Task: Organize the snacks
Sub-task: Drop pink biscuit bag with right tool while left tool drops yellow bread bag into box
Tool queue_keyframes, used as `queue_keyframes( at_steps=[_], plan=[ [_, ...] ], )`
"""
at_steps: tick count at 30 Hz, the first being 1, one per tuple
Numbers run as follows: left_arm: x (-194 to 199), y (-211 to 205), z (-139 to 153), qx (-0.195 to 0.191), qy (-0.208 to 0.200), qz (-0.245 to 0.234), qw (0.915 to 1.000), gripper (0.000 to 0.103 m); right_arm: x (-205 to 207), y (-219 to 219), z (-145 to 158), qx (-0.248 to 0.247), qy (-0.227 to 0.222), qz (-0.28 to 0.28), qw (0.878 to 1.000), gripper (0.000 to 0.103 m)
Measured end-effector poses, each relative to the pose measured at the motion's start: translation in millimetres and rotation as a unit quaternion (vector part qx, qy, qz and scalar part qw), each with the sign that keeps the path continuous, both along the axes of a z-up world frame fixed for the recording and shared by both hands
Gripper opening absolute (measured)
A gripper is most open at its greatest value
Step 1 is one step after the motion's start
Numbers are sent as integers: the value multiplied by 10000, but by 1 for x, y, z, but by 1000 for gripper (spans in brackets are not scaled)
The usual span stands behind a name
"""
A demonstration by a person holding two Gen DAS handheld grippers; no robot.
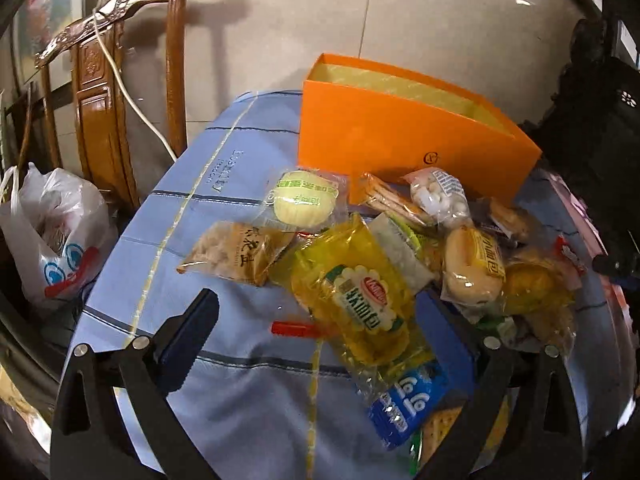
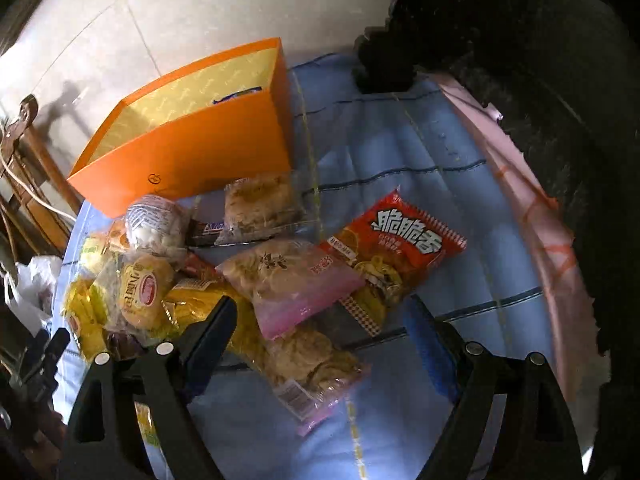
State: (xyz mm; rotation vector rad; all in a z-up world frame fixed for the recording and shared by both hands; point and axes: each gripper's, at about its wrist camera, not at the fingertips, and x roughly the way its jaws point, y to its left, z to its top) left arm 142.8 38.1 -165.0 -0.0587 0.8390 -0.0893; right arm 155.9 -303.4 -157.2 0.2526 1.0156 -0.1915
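Observation:
An open orange box (image 1: 400,136) stands at the back of a blue cloth; it also shows in the right wrist view (image 2: 188,148). A heap of wrapped snacks lies in front of it. My left gripper (image 1: 320,312) is open, its jaws either side of a yellow bread packet (image 1: 360,300) and a blue packet (image 1: 408,404). A round green cake (image 1: 302,200) and a tan packet (image 1: 240,256) lie to the left. My right gripper (image 2: 324,320) is open over a pink-edged biscuit packet (image 2: 292,280), beside a red crisp bag (image 2: 400,244).
A carved wooden chair (image 1: 104,80) with a white cable stands at back left. A white plastic bag (image 1: 56,240) sits beside the table. A dark furry shape (image 2: 500,40) lies at the back right. A pink cloth edge (image 2: 540,208) runs along the table's right side.

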Motion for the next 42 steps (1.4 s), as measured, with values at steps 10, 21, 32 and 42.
queue_keyframes(
  at_steps=[10,21,32,42],
  plan=[
    [19,-33,-41,485,159,-174,9985,65,55,24,-47,-599,492,278,9966,82],
    [8,2,-44,-577,291,-105,9979,37,32,28,-40,-694,516,1135,9898,24],
    [-10,10,15,-948,-362,-438,9939,37,-2,20,32,-38,-482,1059,9932,24],
    [49,-16,98,-992,-852,-586,9897,37,48,30,126,-26,-1352,1297,9823,24]
  ],
)
